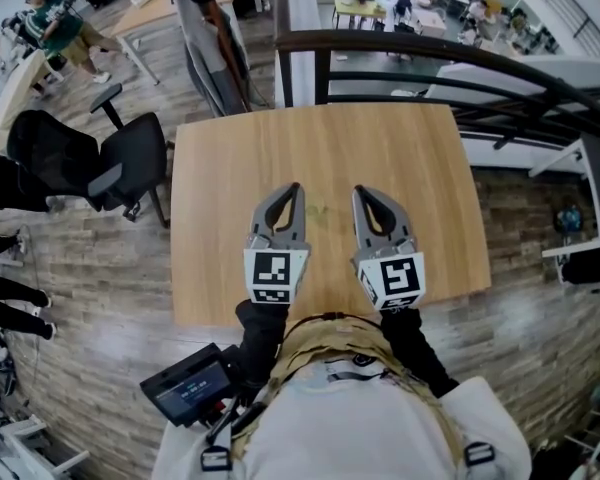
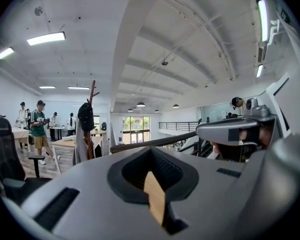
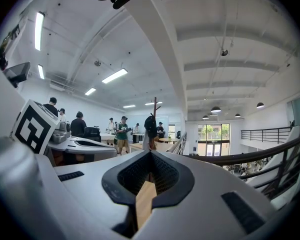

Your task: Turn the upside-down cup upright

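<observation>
No cup shows in any view. The wooden table (image 1: 330,148) lies bare under both grippers. My left gripper (image 1: 293,187) and right gripper (image 1: 360,190) hang side by side over the table's near half, pointing away from me and roughly level. Both have their jaws together with nothing between them. In the left gripper view the left gripper (image 2: 151,149) looks out over the room, and the right gripper's body (image 2: 240,131) shows at the right. In the right gripper view the right gripper (image 3: 150,153) is likewise shut, with the left gripper's marker cube (image 3: 34,126) at the left.
A black office chair (image 1: 130,163) stands by the table's left edge. A dark railing (image 1: 430,53) runs behind the table's far edge. A coat stand (image 1: 205,38) stands beyond the far left corner. People (image 1: 60,28) are at desks further off.
</observation>
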Available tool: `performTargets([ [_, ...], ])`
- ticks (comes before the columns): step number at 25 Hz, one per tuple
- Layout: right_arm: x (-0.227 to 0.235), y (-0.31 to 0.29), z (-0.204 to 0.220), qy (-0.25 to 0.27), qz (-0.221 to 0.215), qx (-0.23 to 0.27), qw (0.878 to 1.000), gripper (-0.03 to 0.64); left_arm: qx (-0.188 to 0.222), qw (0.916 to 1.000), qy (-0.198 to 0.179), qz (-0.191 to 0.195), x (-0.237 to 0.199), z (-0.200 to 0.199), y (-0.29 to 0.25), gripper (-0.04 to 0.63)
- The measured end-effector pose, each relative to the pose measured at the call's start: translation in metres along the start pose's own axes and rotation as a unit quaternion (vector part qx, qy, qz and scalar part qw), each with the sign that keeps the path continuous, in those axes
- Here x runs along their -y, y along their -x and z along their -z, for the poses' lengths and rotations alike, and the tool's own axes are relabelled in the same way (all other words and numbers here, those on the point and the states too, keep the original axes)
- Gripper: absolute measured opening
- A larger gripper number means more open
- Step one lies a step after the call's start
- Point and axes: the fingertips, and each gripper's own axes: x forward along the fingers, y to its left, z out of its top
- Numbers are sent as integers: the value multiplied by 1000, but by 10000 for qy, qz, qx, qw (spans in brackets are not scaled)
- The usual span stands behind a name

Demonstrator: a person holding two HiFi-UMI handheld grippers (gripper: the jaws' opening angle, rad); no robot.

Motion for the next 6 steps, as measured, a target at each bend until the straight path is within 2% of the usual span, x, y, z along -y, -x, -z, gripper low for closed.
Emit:
performTargets([
  [6,-7,-7,-2,31,19,0,10000,20,32,9999,-18,110,-9,-5,1,0],
])
